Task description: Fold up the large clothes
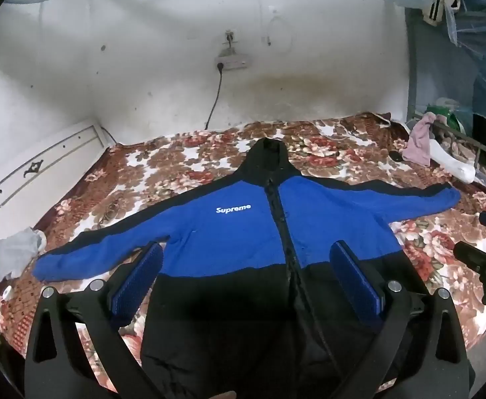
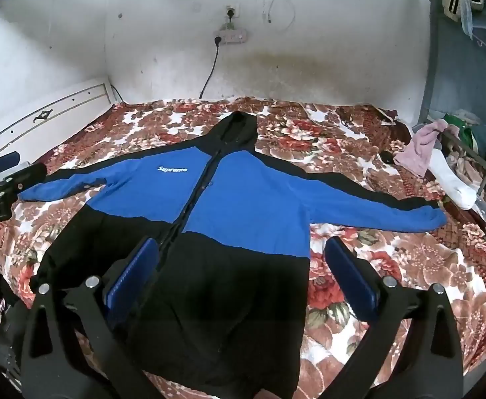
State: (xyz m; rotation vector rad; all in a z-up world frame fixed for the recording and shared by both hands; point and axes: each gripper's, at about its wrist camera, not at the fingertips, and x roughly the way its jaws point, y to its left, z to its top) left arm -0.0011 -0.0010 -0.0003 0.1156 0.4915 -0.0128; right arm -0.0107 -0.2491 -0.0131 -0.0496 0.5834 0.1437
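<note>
Folding starts with the jacket point(image 1: 243, 219) spread flat, front up, on the floral bedspread point(image 1: 176, 153). Your left gripper point(image 1: 246, 266) and right gripper point(image 2: 243, 259) both hover spread wide, holding nothing. Expect soft, bulky fleece; pinch each sleeve at its cuff.

A bed point(image 1: 183, 153) with a floral blanket fills a corner of stained white walls point(image 1: 309, 50); a cord point(image 1: 214, 99) hangs from a socket point(image 1: 231, 63).
</note>
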